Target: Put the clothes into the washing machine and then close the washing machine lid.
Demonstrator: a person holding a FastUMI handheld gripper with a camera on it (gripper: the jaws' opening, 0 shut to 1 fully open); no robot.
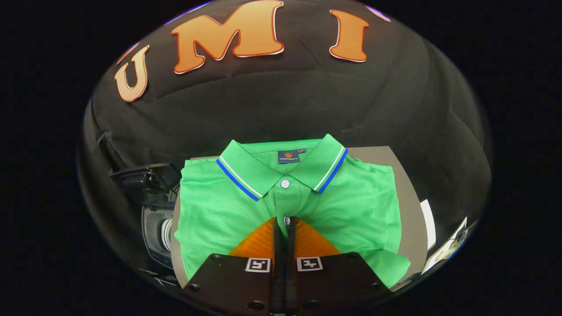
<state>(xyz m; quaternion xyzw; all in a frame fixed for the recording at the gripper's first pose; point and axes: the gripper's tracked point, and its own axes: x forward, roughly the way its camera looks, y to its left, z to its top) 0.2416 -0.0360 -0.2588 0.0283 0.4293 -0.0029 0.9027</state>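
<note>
My fingers are pressed together, my gripper (284,226) tipped down over the button placket of one folded green polo shirt (351,206), with no fabric visibly pinched. Two buttons show. Its neck label is too small to read. The shirt lies on a grey table (410,206); beside it stands a dark machine (153,206).

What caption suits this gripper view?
Gripper closed above a folded green polo shirt on a grey table.

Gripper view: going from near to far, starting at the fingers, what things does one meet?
Gripper, fingers together over the shirt's placket → green polo shirt → its collar → grey table edge → black booth wall.
</note>
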